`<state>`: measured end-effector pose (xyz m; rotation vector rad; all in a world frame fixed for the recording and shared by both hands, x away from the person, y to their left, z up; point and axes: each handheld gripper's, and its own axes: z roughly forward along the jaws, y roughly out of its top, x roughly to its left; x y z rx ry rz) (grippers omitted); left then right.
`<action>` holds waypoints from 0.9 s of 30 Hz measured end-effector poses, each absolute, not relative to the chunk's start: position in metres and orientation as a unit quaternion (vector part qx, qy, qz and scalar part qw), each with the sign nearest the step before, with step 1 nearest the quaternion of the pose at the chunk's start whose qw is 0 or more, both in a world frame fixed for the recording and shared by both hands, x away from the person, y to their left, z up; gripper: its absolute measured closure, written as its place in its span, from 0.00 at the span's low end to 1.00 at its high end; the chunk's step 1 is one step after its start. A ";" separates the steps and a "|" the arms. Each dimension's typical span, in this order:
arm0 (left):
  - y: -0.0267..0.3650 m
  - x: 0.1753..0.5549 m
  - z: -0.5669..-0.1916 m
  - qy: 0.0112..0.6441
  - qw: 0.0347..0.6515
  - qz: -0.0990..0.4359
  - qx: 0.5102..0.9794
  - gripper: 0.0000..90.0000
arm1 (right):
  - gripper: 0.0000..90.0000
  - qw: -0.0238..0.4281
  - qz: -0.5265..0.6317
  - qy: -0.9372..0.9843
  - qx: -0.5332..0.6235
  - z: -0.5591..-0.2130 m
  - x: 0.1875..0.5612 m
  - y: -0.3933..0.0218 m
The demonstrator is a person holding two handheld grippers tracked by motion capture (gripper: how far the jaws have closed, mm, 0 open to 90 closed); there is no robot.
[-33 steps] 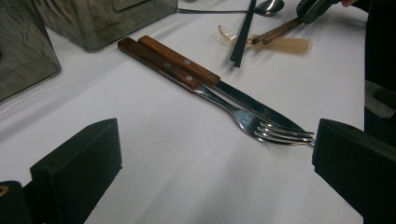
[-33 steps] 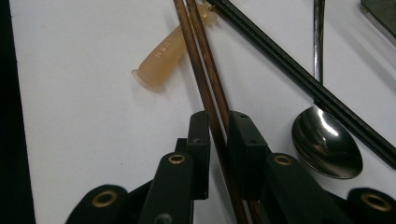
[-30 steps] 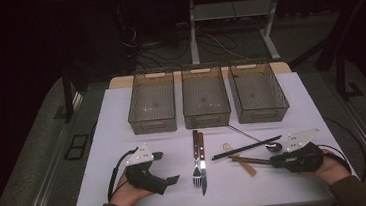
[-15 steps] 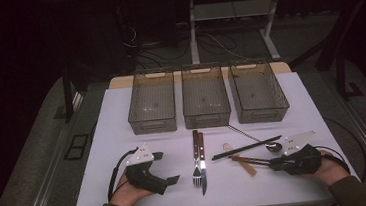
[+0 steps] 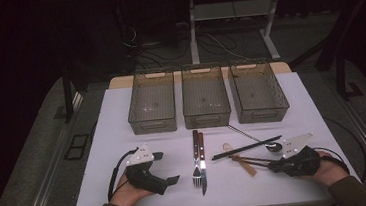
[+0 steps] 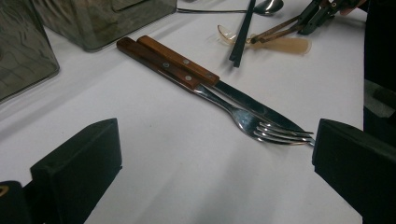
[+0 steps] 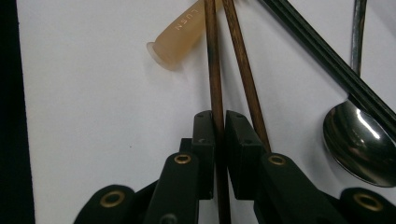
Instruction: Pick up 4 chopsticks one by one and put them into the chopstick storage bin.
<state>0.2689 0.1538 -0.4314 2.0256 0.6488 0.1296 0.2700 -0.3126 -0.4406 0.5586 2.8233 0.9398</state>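
Observation:
My right gripper (image 7: pixel 220 126) is shut on one of two brown wooden chopsticks (image 7: pixel 214 70); its jaws have just closed a little further on it. The second brown chopstick (image 7: pixel 243 65) runs beside the right jaw. In the high view that gripper (image 5: pixel 271 164) lies at the table's front right. My left gripper (image 5: pixel 166 167) rests at the front left, open, with bare table between its pads (image 6: pixel 217 163). A fork (image 6: pixel 243 119) and a knife (image 6: pixel 252 105) with wooden handles lie side by side just right of it, the tines near one jaw.
Black chopsticks (image 5: pixel 247 147), a metal spoon (image 5: pixel 274 146) and a beige plastic spoon (image 5: pixel 244 164) lie around the brown chopsticks. Three grey see-through bins (image 5: pixel 152 123) (image 5: pixel 207 117) (image 5: pixel 262 112) stand in a row at the back of the white table (image 5: pixel 119 143).

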 end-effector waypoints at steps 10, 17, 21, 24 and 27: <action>0.154 0.269 -0.431 0.265 0.484 0.053 0.832 0.00 | 0.93 0.054 0.310 0.932 0.181 -0.440 0.270 -0.313; 0.154 0.269 -0.431 0.265 0.484 0.053 0.832 0.00 | 0.93 0.050 0.320 0.928 0.183 -0.438 0.269 -0.315; 0.154 0.269 -0.432 0.266 0.483 0.053 0.832 0.00 | 0.93 0.051 0.325 0.926 0.187 -0.436 0.269 -0.316; 0.154 0.268 -0.433 0.266 0.482 0.053 0.833 0.00 | 0.93 0.048 0.335 0.920 0.199 -0.435 0.269 -0.316; 0.156 0.267 -0.433 0.266 0.484 0.059 0.832 0.00 | 0.94 0.047 0.347 0.912 0.215 -0.432 0.270 -0.317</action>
